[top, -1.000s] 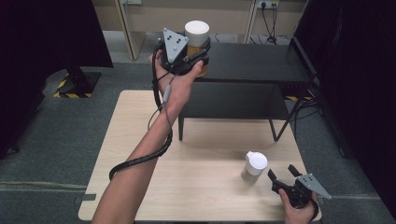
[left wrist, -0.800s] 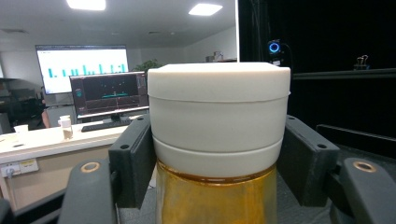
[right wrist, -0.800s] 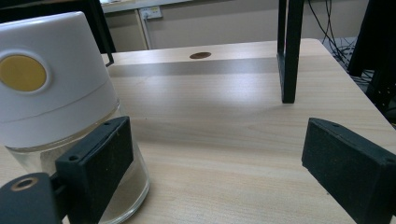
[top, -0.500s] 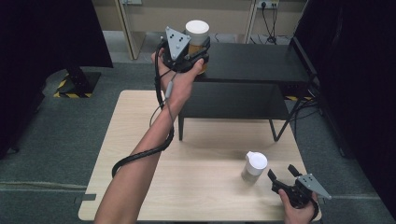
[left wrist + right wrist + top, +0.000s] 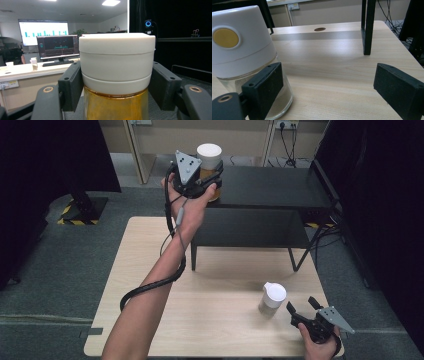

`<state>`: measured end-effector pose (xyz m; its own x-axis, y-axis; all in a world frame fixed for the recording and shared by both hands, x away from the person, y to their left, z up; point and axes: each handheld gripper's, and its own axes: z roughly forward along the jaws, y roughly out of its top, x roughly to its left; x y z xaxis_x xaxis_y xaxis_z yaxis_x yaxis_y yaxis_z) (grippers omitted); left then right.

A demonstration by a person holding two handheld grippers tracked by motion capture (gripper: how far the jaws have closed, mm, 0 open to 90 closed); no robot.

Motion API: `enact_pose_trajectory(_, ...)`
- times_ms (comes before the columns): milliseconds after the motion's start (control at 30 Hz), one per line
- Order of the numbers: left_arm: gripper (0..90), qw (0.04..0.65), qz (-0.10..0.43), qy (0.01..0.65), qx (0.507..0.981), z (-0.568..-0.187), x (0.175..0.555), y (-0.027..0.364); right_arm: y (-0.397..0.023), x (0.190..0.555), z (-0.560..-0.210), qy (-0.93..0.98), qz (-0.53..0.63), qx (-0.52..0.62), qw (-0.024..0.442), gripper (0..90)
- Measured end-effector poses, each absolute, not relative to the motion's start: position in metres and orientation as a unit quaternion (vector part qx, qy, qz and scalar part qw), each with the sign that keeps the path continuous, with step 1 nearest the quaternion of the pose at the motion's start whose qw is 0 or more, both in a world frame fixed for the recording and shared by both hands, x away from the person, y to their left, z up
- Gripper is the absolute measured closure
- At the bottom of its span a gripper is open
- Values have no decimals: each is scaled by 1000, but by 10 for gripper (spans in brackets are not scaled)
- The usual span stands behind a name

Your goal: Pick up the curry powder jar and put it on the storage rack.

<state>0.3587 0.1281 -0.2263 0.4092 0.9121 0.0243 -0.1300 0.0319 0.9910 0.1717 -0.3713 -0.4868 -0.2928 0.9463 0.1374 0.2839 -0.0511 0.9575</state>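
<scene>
1. The left claw [image 5: 212,176] pinches the amber jar [image 5: 210,179] just under its white lid [image 5: 117,60]; in the left gripper view both pads press flat on the lid's sides.
2. Compared with a second ago, the jar has barely shifted: it is held up at about 12 o'clock of the table [image 5: 150,250], over the near-left corner of the black shelf [image 5: 270,185]. Whether its base touches the shelf top I cannot tell.
3. My reading: the carry is over and the set-down on the shelf is the step in hand. The grip has not loosened, so release is still to come.
4. The right claw [image 5: 305,309] rests spread at about 5 o'clock of the table, unmoved. The small white-capped jar [image 5: 272,298] stands just beside its left pad [image 5: 265,87], not gripped.
5. That second jar looks like the next thing to lift.
</scene>
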Motion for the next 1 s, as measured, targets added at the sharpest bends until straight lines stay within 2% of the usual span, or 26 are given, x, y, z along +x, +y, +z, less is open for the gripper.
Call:
enact_pose_trajectory(333,331,630,401,361,558,-225,361,131,-372,172,-487,612,522,503,316,91)
enact_pose_trajectory(467,251,632,385,379,555,-225,362,134,-371,172,-487,612,522,502,317,91)
enact_pose_trajectory(600,180,628,396,376,555,-227,357,135,-372,172,-487,612,522,503,316,91)
enact_pose_trajectory(1000,158,637,401,351,557,-241,328,140,-370,172,-486,614,519,502,319,90)
